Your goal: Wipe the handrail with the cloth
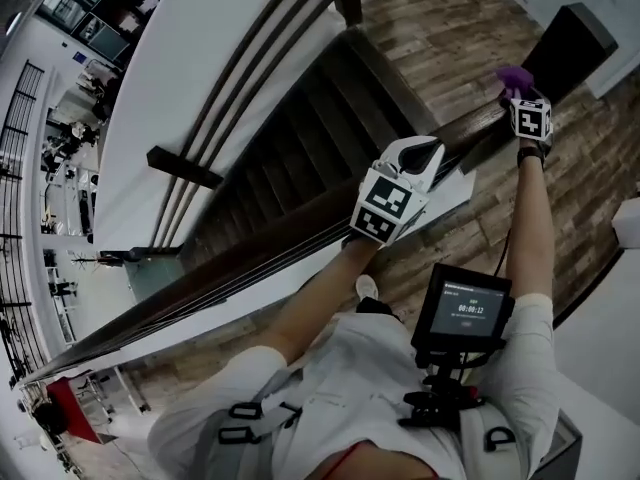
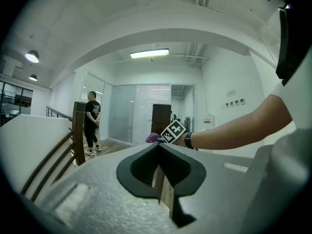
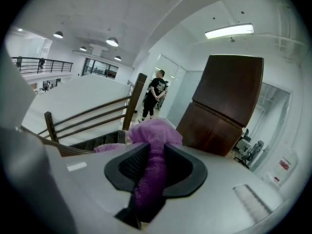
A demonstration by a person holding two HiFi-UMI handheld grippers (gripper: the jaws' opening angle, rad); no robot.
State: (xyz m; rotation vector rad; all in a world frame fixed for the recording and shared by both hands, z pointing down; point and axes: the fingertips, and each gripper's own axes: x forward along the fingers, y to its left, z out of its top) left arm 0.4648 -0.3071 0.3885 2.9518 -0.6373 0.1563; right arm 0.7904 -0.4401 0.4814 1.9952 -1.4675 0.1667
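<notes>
One cloth [image 3: 155, 130] in right tool [image 3: 157, 150]; left tool [image 2: 158, 147] on one handrail [image 1: 230, 273].

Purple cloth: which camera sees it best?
The right gripper view. The purple cloth fills its middle, pinched between the jaws of the right gripper. The head view shows only a small purple tuft sticking out past that gripper, and the left gripper view shows just a tiny purple bit far off.

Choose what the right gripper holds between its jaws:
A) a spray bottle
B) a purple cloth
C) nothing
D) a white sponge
B: in the right gripper view, the right gripper has its jaws shut on the purple cloth, which bunches out beyond them.
</notes>
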